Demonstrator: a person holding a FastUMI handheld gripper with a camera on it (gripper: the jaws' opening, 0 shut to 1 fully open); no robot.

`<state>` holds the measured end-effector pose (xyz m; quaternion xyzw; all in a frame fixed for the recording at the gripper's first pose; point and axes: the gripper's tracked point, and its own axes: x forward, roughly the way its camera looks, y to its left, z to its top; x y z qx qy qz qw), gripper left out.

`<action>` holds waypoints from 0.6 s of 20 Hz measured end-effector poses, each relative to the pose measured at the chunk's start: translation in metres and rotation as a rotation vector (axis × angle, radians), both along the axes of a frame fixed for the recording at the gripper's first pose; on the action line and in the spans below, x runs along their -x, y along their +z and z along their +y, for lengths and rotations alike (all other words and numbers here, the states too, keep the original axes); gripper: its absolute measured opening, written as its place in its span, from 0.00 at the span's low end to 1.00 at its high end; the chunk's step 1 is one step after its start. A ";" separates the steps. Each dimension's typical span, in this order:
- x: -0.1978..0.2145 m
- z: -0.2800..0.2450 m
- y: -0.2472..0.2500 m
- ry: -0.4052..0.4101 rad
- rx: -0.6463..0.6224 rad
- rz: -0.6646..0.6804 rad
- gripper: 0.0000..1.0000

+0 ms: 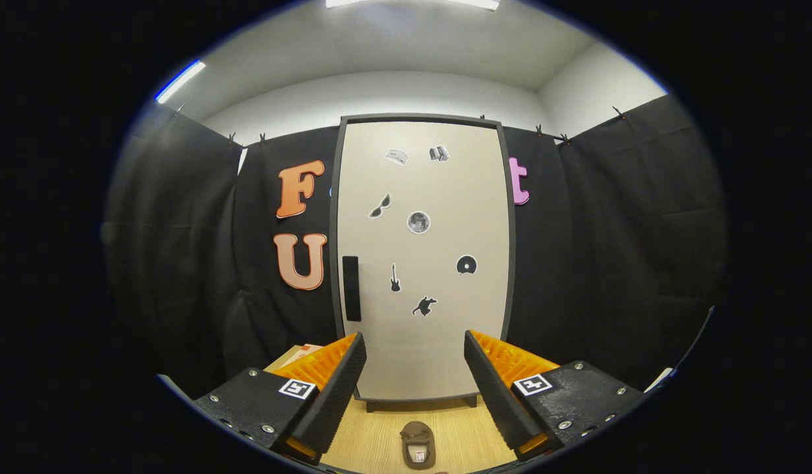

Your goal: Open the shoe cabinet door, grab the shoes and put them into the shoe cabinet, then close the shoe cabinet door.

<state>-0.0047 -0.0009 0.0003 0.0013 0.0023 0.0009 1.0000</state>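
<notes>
The shoe cabinet (422,197) stands upright beyond my fingers, a tall box with a dark frame. Its cream door is shut and carries several small dark stickers. A black vertical handle (351,288) sits near the door's left edge. A brown shoe (417,444) lies on the light wooden table (373,438) between my fingers, toe pointing toward the cabinet. My gripper (415,349) is open, its black and orange fingers (333,388) spread wide with nothing between them but air. It hangs back from the cabinet and above the shoe.
Black cloth walls close in the booth behind and beside the cabinet. An orange and white flat thing (304,350) lies on the table left of the cabinet's foot, partly behind my left finger.
</notes>
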 end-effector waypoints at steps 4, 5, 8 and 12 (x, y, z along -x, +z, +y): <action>0.001 -0.002 0.000 0.001 -0.003 0.002 0.94; 0.001 -0.003 0.001 0.000 -0.002 0.001 0.94; 0.002 -0.004 0.001 0.001 -0.005 0.000 0.94; 0.000 -0.002 -0.001 0.010 -0.008 0.008 0.94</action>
